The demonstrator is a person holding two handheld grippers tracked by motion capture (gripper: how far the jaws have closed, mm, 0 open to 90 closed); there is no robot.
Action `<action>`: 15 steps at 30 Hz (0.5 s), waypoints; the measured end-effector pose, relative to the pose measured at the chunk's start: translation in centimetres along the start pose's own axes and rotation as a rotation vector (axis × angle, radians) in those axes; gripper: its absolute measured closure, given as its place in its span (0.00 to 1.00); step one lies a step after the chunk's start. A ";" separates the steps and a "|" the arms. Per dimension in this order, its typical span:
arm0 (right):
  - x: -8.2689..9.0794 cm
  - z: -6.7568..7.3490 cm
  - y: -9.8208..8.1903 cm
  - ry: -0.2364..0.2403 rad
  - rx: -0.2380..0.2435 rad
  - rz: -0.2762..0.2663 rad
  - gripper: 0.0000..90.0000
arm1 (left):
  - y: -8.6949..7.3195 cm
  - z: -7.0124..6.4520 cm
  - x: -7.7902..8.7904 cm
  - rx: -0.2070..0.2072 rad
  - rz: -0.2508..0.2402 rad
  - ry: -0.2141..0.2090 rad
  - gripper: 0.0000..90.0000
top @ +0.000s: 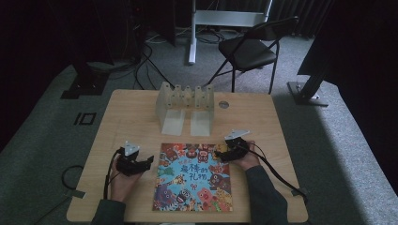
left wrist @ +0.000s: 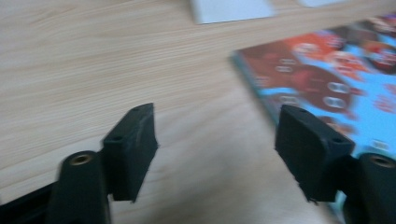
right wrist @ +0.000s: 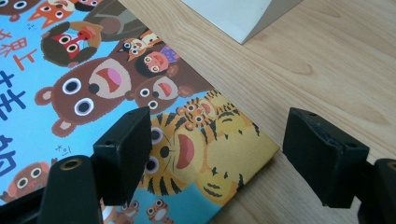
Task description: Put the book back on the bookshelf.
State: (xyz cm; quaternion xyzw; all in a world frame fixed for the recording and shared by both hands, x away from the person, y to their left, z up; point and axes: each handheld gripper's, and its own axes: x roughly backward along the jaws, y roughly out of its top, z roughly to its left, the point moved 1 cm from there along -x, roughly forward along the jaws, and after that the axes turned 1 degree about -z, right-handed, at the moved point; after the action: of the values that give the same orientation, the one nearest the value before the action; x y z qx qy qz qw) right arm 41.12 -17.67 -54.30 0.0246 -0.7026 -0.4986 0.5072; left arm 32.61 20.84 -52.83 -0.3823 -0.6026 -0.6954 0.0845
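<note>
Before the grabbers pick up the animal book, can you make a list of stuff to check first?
1. Book lies flat on the table, cover up: ok.
2. Right gripper is open, its jaws standing on either side of the book's corner with the tiger: ok.
3. Left gripper is open with bare table between its jaws, the book's edge just to one side: ok, but not yet lined up.
4. Pads pressing on the book: not ok, neither gripper grips it yet.
5. White stand sits beyond the book, apart from it: ok.
6. Whether the book is thin enough to lift by one corner: cannot tell.
</note>
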 end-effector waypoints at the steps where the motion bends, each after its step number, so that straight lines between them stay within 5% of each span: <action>1: 0.0 0.0 0.0 0.004 -0.003 -0.001 0.26 | 0.0 -0.6 0.1 -0.018 0.001 -0.014 0.30; 15: -0.3 -0.5 -0.3 0.053 -0.065 -0.005 0.26 | -0.7 -8.2 0.7 -0.220 0.020 -0.172 0.18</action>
State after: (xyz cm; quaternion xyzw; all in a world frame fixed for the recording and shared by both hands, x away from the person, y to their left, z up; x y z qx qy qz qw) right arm 41.50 -18.01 -54.70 0.0232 -0.6723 -0.5214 0.5249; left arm 28.16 13.87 -52.79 -0.4534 -0.5238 -0.7211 -0.0027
